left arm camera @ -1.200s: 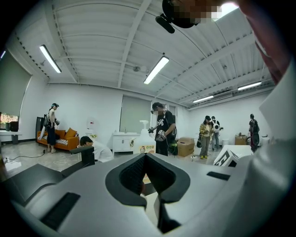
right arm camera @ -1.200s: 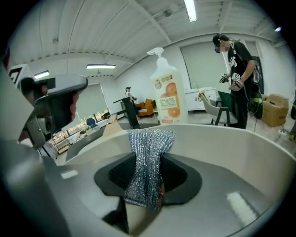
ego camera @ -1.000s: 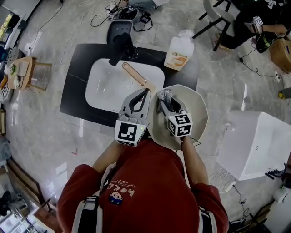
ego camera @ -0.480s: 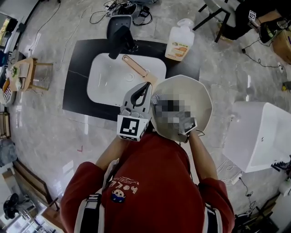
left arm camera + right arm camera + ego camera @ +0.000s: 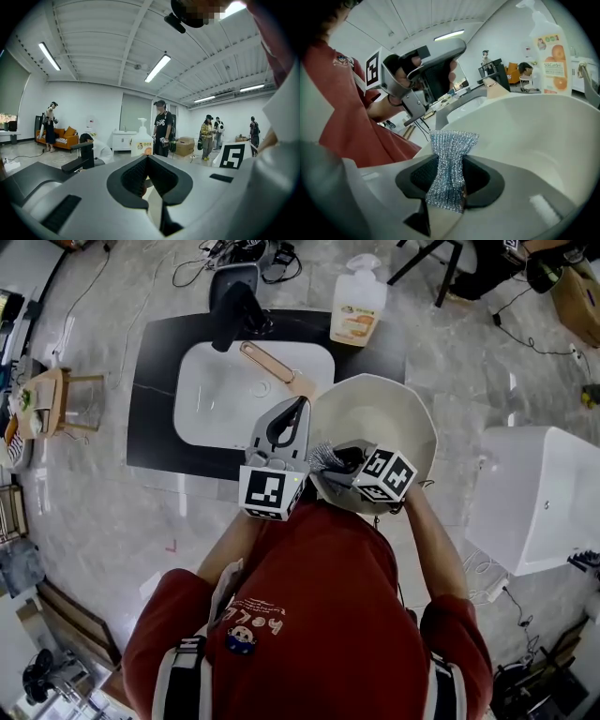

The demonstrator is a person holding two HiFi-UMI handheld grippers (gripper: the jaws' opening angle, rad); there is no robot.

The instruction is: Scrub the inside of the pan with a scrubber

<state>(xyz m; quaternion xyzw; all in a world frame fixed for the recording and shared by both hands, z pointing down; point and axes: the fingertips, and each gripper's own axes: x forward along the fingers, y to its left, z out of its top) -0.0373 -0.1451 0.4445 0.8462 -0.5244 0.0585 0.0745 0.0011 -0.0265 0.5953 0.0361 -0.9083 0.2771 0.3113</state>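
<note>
Here, the pan [image 5: 412,423] overhangs the black worktop's [image 5: 150,409] front right corner, its handle [image 5: 272,364] reaching back over the white sink [image 5: 220,404]. The left gripper [image 5: 299,413] is clamped on the handle's base. The right gripper [image 5: 330,461] pinches one mesh scrubber [image 5: 322,457] at the pan's near inner wall, leaving the far bowl open. One soap bottle [image 5: 357,307] and one faucet [image 5: 234,315] stand behind.
</note>
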